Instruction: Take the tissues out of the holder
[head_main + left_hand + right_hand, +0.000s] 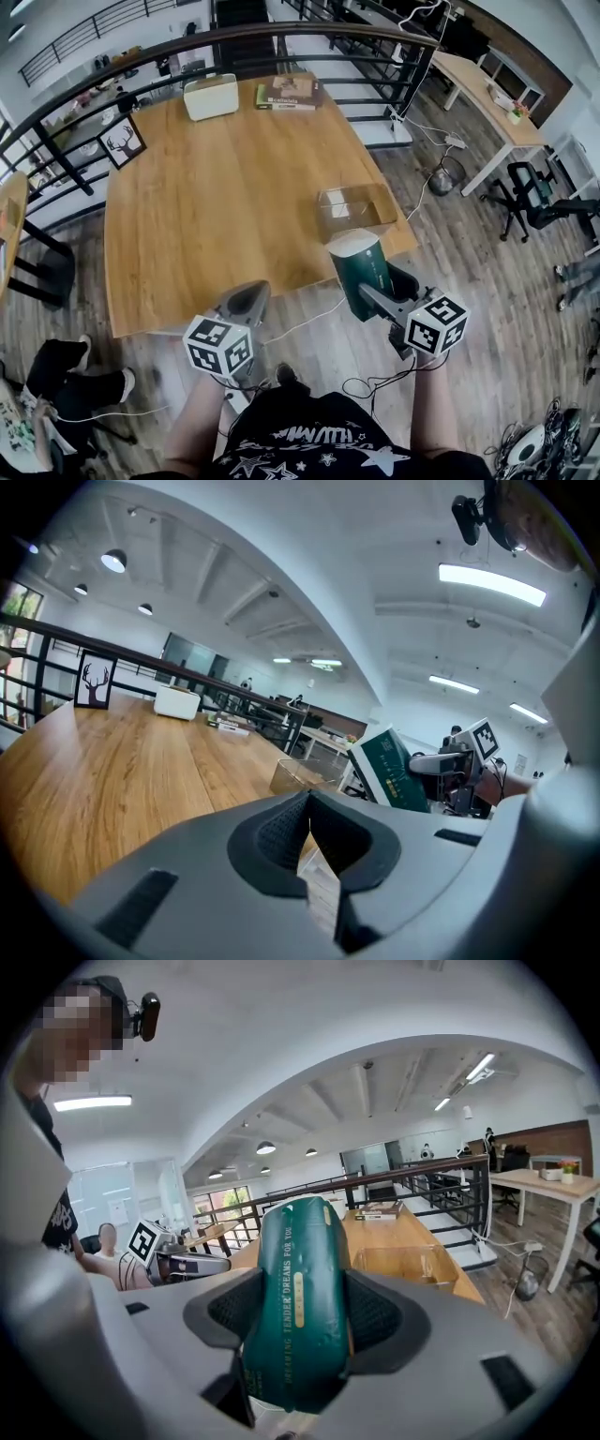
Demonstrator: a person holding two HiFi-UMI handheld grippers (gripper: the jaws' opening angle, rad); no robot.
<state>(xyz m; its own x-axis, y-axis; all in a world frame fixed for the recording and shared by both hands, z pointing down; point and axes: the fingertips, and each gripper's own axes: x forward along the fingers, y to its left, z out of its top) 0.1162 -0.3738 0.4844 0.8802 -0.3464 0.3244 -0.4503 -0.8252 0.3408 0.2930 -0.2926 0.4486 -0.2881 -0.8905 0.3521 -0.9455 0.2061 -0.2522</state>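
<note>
Table [216, 216]: holder [356, 214] (clear), books [287, 93], box [210, 97], frame [122, 142].

Title on book [289, 92] at far edge of table [216, 216]: too small to read. Lower end of tissue pack [300, 1260] hidden inside right gripper [305, 1314].

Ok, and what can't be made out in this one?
Book title: too small in every view.
White box beside it: too small to identify, head view.
Clear holder: near edge partly covered by the tissue pack, head view.
Tissue pack's lower end: hidden behind the right gripper body, below its jaws, right gripper view.
</note>
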